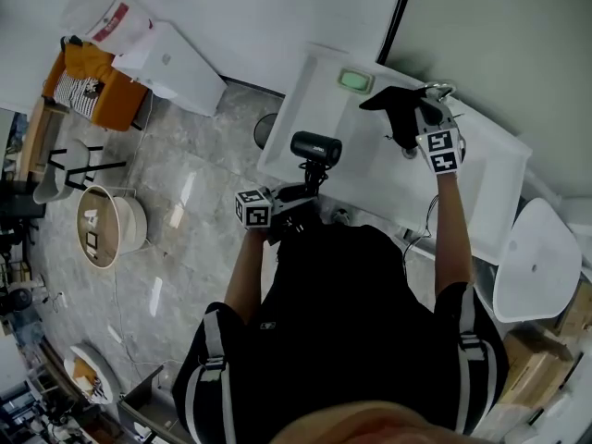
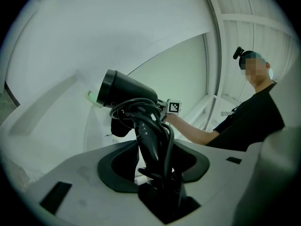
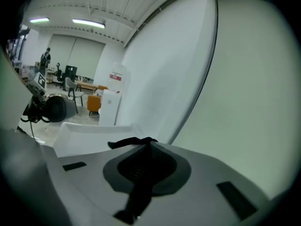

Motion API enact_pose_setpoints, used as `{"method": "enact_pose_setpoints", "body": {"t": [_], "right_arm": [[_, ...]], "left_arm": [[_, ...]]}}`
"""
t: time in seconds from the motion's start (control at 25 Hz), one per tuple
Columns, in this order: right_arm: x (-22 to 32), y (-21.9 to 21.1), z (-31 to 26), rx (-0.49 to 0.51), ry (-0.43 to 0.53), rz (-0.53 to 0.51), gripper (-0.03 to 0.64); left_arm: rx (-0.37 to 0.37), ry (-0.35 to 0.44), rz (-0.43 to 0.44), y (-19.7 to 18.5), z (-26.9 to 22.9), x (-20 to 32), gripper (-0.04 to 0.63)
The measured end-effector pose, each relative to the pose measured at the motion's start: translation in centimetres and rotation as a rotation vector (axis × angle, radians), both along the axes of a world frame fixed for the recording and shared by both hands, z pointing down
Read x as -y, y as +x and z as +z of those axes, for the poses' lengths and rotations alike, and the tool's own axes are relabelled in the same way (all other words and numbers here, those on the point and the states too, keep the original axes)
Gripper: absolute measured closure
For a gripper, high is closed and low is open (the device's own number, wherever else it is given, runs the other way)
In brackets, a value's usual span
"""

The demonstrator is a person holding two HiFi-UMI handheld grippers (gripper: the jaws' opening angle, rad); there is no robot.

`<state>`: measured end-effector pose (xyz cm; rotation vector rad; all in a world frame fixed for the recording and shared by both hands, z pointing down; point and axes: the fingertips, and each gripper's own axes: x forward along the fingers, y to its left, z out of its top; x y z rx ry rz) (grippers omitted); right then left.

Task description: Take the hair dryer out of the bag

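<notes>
1. Above the near edge of the white surface [image 1: 370,169], the left claw [image 1: 298,194] is closed on the lower handle of the black hair dryer [image 1: 315,148].
2. In the left gripper view, the hair dryer [image 2: 128,91] stands up from the left claw [image 2: 159,175], its cord looped about the handle and caught in the same grip.
3. The hair dryer is wholly outside the black bag [image 1: 390,100] and well apart from it.
4. The right claw [image 1: 413,128] holds the bag over the far right part of the surface.
5. In the right gripper view, the right claw [image 3: 140,175] is pinched fully together on a strip of the bag [image 3: 129,143].
6. A small green object [image 1: 355,81] lies near the far edge of the surface.
</notes>
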<state>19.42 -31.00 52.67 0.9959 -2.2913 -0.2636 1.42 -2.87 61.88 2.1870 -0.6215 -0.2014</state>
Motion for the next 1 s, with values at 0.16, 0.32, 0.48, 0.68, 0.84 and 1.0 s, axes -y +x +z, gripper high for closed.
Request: {"method": "enact_pose_setpoints", "body": {"t": [0.16,0.32,0.48,0.68,0.84,1.0], "right_arm": [[-3.4,-1.4,2.1,0.128,-0.116,-0.037,0.551],[-6.8,-2.8,3.0,0.256,-0.210,-0.087,0.551],[-9.5,-4.0,3.8,0.314,-0.265,-0.118,0.551],[-13.2,-5.5,5.9,0.326,-0.331,-0.165,0.551],[-15.3,-5.6,8.0,0.331,-0.391,-0.175,0.551],[-16.3,-5.4,9.2,0.313,-0.417,-0.181,0.551]], "left_arm": [[-0.009,0.018,-0.036,-0.9,-0.9,1.0,0.408],[-0.014,0.034,-0.069,-1.5,-1.6,1.9,0.408],[-0.015,0.046,-0.093,-1.9,-2.0,2.3,0.408],[-0.011,0.045,-0.145,-2.2,-2.2,2.3,0.408],[-0.017,0.042,-0.186,-2.7,-1.7,2.1,0.408],[-0.013,0.028,-0.215,-3.1,-1.5,1.9,0.408]]}}
